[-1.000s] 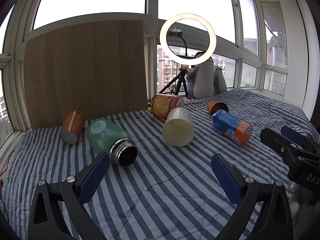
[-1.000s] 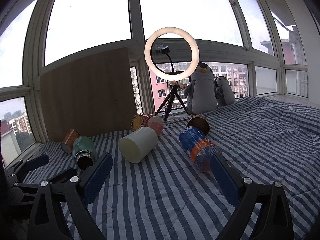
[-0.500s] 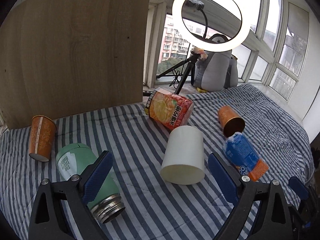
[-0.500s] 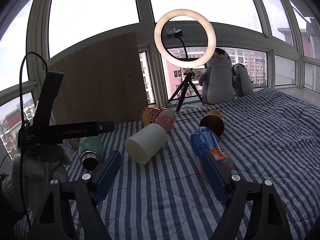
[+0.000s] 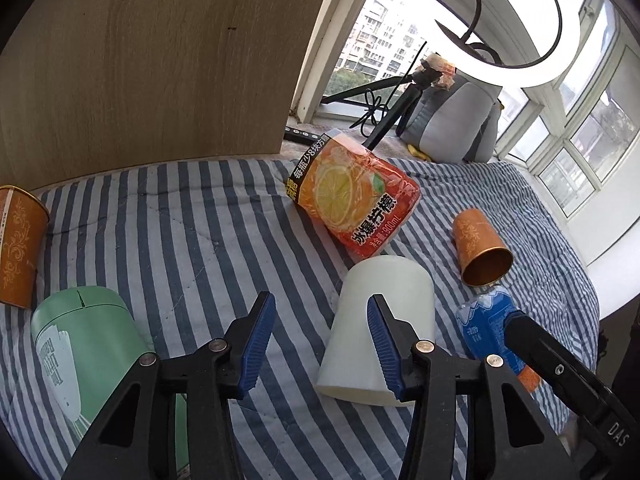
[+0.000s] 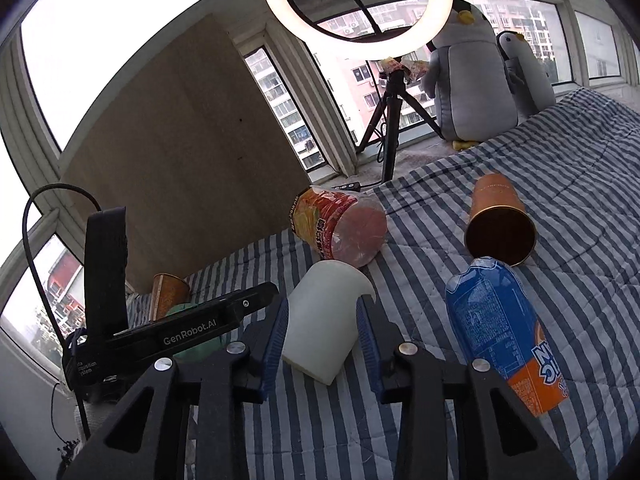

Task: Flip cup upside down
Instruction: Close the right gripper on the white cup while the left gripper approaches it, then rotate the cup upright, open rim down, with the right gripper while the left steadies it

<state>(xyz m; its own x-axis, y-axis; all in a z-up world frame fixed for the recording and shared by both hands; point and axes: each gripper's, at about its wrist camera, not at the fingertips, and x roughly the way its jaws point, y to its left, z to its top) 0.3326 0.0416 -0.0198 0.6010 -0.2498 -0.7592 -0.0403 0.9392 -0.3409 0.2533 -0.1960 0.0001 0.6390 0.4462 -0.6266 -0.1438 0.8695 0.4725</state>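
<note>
Because the white cup is lying on its side on the striped blanket, near the orange bottle, the right gripper is straddling it with jaws apart, seemingly untouching; the left gripper is hovering parted, empty, beside it.

Both grippers closer, right gripper now astride white cup.

- Striped quilted bed: carries all items.
- White cup, centre, on its side.
- Orange drink bottle, 12 o'clock.
- Copper cup, 2 o'clock.
- Blue bottle, 3 o'clock.
- Green flask, 9 o'clock.
- Orange paper cup, 10 o'clock.
</note>
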